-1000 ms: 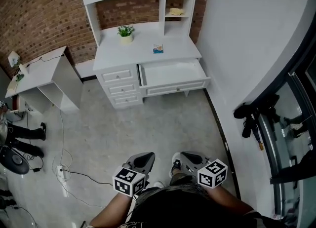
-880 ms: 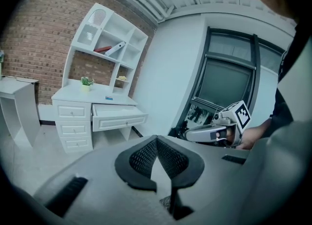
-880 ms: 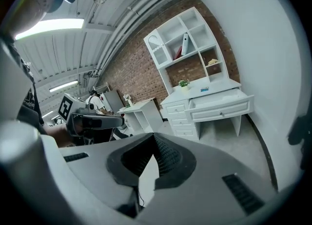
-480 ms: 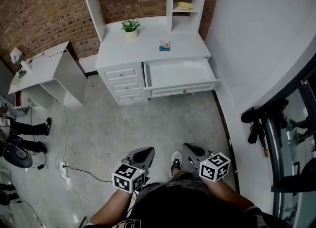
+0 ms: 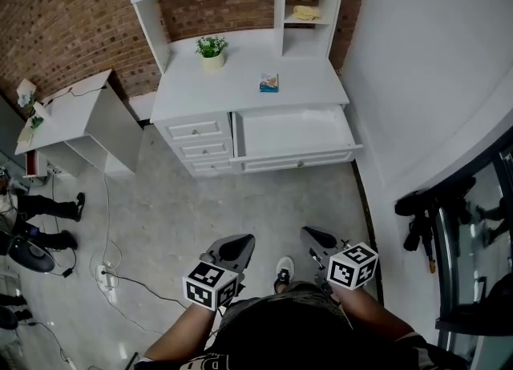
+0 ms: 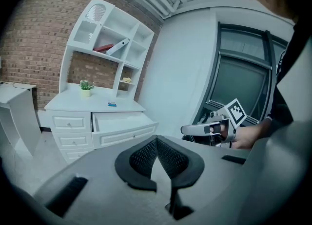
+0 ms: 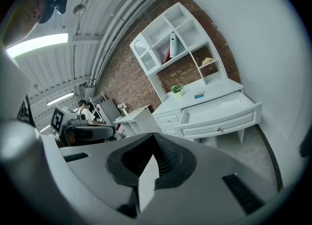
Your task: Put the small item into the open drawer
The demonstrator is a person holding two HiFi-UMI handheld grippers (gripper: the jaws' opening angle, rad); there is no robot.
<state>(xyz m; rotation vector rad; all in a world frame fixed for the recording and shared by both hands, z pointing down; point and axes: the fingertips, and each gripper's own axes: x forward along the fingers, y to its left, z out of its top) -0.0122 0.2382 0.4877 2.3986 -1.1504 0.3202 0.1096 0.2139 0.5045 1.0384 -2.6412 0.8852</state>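
Note:
The small item (image 5: 268, 82), a little blue and white packet, lies on the white desk top (image 5: 240, 88) under the hutch. It shows small in the left gripper view (image 6: 112, 104) and the right gripper view (image 7: 199, 95). Below it the wide drawer (image 5: 295, 157) stands pulled out, with nothing seen inside. My left gripper (image 5: 237, 241) and right gripper (image 5: 313, 235) are held low near my body, a good way from the desk. Both are shut with nothing between the pads. Each shows in the other's view, the right gripper (image 6: 188, 130) and the left gripper (image 7: 110, 131).
A potted plant (image 5: 212, 46) stands on the desk's left part. A stack of three shut small drawers (image 5: 199, 148) sits left of the open one. A low white side table (image 5: 72, 116), floor cables with a power strip (image 5: 103, 277) and a person's legs (image 5: 40, 216) are left; the wall is right.
The desk has slid lower and grown larger in the head view as I come nearer. Both grippers stay shut and keep their place near my body.

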